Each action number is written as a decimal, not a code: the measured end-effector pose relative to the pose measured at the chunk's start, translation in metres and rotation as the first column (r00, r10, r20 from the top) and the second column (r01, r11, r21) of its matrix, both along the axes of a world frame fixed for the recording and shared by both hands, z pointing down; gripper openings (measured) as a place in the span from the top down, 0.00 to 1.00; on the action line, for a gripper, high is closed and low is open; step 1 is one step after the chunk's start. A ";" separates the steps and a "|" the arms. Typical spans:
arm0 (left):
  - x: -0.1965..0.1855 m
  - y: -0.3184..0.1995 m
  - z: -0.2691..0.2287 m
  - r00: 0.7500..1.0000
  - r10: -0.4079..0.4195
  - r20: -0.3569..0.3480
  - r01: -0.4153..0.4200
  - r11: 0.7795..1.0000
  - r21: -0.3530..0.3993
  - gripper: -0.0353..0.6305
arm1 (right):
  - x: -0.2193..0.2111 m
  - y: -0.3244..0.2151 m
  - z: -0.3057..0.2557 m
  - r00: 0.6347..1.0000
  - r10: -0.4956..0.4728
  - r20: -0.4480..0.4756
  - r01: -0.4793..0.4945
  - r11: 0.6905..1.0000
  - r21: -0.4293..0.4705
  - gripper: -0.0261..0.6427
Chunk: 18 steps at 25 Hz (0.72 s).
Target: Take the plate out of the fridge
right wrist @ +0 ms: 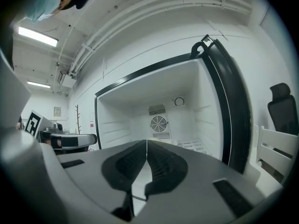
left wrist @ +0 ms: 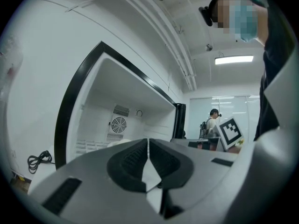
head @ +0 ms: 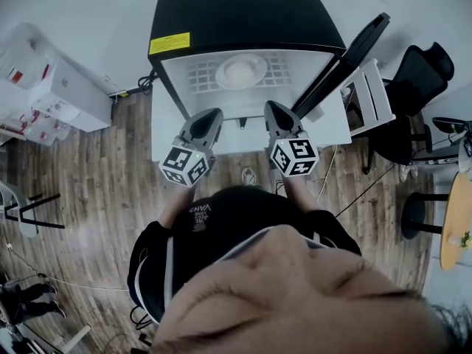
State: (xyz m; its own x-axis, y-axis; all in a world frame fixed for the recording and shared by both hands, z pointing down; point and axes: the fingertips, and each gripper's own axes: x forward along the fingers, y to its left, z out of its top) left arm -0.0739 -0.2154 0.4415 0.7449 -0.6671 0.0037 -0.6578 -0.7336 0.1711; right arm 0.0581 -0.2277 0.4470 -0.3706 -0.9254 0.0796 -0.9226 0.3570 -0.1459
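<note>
I hold both tongs level in front of the open fridge (head: 243, 13), side by side and apart from each other. My left tongs (head: 212, 116) are pressed together with nothing between them, and my right tongs (head: 273, 109) are likewise pressed together and empty. The plate (head: 241, 70) lies on the white wire shelf (head: 284, 68) inside the fridge, beyond both tips and untouched. The fridge door (head: 346, 54) stands swung out on my right. A round fan (right wrist: 159, 123) sits in the fridge's back wall. An office chair (head: 417, 76) stands on the wooden floor (head: 96, 168) past the door.
</note>
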 end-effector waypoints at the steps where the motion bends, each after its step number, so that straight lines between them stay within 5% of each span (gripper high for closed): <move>1: 0.001 -0.003 0.000 1.000 -0.005 0.001 0.005 1.000 0.001 0.91 | 0.001 -0.004 -0.001 1.000 -0.005 -0.001 0.005 1.000 0.002 0.94; 18: 0.021 -0.045 0.004 0.998 -0.066 0.009 0.066 0.998 -0.008 0.91 | 0.017 -0.056 0.002 0.997 -0.072 -0.008 0.072 0.997 0.001 0.94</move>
